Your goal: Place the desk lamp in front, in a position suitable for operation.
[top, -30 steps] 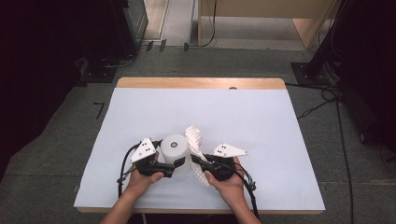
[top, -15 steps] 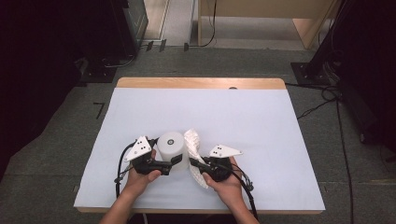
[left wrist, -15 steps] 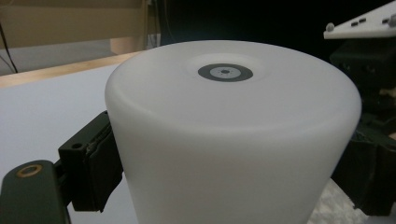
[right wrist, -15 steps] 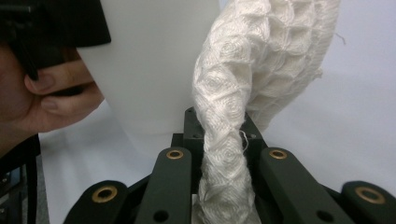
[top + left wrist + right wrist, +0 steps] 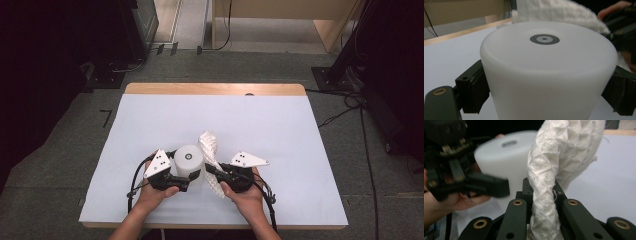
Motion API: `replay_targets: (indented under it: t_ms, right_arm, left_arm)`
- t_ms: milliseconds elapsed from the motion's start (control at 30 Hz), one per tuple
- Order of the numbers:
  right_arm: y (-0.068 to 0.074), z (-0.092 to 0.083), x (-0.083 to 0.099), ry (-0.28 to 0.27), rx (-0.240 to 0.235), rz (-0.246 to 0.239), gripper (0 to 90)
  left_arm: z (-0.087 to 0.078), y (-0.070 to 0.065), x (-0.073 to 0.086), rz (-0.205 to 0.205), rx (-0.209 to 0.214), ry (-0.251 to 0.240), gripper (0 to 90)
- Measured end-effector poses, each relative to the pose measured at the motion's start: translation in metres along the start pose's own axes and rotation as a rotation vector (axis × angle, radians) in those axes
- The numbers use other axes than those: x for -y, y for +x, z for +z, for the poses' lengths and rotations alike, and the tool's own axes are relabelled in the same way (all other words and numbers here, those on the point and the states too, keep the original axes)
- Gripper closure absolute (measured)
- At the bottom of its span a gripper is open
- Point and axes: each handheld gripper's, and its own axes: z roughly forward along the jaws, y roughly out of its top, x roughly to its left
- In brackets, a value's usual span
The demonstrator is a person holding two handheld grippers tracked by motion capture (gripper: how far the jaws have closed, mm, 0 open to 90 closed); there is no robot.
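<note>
The left tool (image 5: 192,176) was clamped on the white, opaque plastic cylinder (image 5: 189,159), one pad on each flank, steadying it upright near the front edge of the pale blue table (image 5: 280,130). The right tool (image 5: 212,170) was pinched tight on a white waffle-weave cloth (image 5: 210,145) (bunched into a rope), holding it just beside the cylinder, probably for wiping. Cables (image 5: 345,107) lay on the floor, well clear; nothing blocked the way.

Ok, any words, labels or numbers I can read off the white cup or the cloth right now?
None to read.
White cup: no words, just a grey ring mark on its top.
White cloth: woven pattern, no tag or print.
Floor by the table: a dark angled mark, not a letter I can make out.
</note>
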Motion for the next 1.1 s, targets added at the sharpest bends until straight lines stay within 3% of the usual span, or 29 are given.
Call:
replay_targets:
  t_ms: [167, 300, 500, 600, 733, 933, 1000, 1033, 1100]
  right_arm:
    - [-0.002, 0.014, 0.014, 0.075, 0.005, 0.015, 80.2]
    - [-0.004, 0.016, 0.017, 0.094, 0.02, 0.023, 80.2]
    - [-0.003, 0.004, 0.008, 0.037, 0.019, 0.019, 80.2]
    - [-0.003, -0.002, 0.003, 0.007, 0.025, 0.007, 80.2]
    - [-0.008, -0.007, 0.001, -0.003, 0.042, 0.017, 80.2]
    - [-0.013, -0.009, 0.001, -0.011, 0.053, 0.035, 80.2]
    - [-0.014, -0.009, 0.001, -0.011, 0.056, 0.035, 80.1]
    - [-0.015, -0.01, 0.001, -0.013, 0.06, 0.036, 80.1]
    - [-0.016, -0.009, 0.0, -0.016, 0.06, 0.036, 80.1]
  left_arm:
    - [-0.007, 0.006, -0.003, -0.023, -0.009, -0.063, 9.0]
    - [-0.002, 0.006, -0.002, -0.014, -0.029, -0.052, 9.0]
    - [0.01, 0.002, 0.005, 0.031, -0.077, 0.005, 9.0]
    - [0.013, 0.001, 0.009, 0.06, -0.128, 0.023, 8.9]
    - [0.014, 0.005, 0.013, 0.039, -0.138, 0.025, 8.8]
    - [0.016, 0.001, 0.016, 0.045, -0.149, 0.034, 8.6]
    - [0.014, -0.001, 0.016, 0.044, -0.197, 0.017, 5.3]
    - [0.012, -0.002, 0.017, 0.029, -0.21, -0.005, 0.0]
    - [0.012, -0.006, 0.018, 0.001, -0.226, -0.019, 0.0]
